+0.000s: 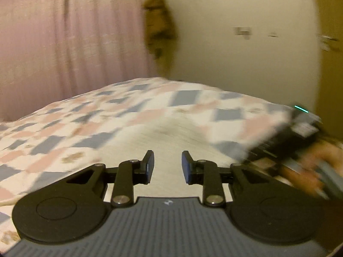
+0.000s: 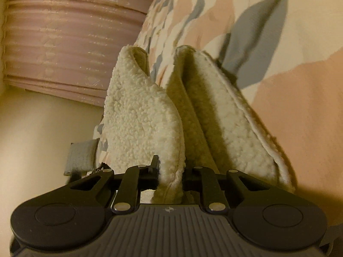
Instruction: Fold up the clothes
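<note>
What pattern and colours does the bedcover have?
The bedcover is white with pink and grey-blue diamond patches; the left wrist view shows it best.

Left tongs [image 1: 167, 167] stand apart with nothing between them; ahead, the patterned bedspread [image 1: 133, 109] is flat and unobstructed up to the curtain [image 1: 64, 38] and wall [image 1: 235, 60]. Right side is blocked: the other tongs and the hand [image 1: 308, 171] holding them sit close by. Right tongs [image 2: 170, 169] are crowded: fleece garment [image 2: 141, 115] fills the gap, its folds rise straight ahead, bedspread close on the right, free room only left toward the wall.
</note>
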The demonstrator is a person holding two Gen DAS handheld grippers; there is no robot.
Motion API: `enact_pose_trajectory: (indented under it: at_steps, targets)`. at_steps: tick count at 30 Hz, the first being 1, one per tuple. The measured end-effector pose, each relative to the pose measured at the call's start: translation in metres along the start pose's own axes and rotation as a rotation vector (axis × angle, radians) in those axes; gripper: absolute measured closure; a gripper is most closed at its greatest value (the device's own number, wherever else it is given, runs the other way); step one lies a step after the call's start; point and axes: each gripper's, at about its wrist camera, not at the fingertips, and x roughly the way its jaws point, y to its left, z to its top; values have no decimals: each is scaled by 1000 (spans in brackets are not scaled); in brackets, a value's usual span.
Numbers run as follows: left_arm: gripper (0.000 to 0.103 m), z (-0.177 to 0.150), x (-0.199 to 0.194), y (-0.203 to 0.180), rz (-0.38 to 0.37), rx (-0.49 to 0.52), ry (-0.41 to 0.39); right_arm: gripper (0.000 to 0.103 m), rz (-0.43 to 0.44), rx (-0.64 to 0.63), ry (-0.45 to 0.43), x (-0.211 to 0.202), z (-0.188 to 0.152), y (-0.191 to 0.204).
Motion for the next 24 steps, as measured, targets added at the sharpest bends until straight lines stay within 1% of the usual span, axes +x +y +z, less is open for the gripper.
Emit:
enact_pose_trajectory:
  at_steps: [1, 3, 5, 7, 9, 11, 14, 18, 20, 21, 22, 23, 24]
  targets:
    - [80, 7, 14, 12, 19, -9, 17, 85, 0, 3, -1, 0, 1, 2]
    - [81, 15, 44, 29, 52, 17, 65, 85, -5, 2, 0, 2, 3, 6]
    - [81, 15, 70, 35, 57, 45, 116, 85, -15, -4, -2, 1, 5, 12]
    - [81, 15, 96, 41, 62, 73, 168, 85, -26, -9, -24, -7, 6, 10]
    - [81, 11, 113, 37, 49, 104, 194, 85, -43, -15, -53, -15, 8, 8]
    - [81, 5, 120, 25, 38, 138, 196, 85, -64, -11, -72, -20, 12, 4]
    - [81, -1, 128, 10, 33, 181, 204, 85, -81, 6, -80, -20, 14, -7]
    - [81, -8, 136, 4, 43, 214, 225, 85, -100, 29, -64, -12, 11, -17]
    - [81, -11, 140, 1, 47, 231, 235, 84, -108, 12, -52, -10, 8, -21]
    - [81, -12, 142, -1, 50, 239, 241, 80, -123, -18, -38, -15, 6, -23]
    - [82, -14, 144, -2, 52, 247, 246, 78, -157, -58, -34, -16, 10, -13]
    - [82, -15, 145, -3, 53, 252, 248, 75, -209, -134, -81, -19, 15, 4]
    - [82, -14, 144, -3, 54, 252, 246, 68, -261, -211, -127, -22, 19, 20]
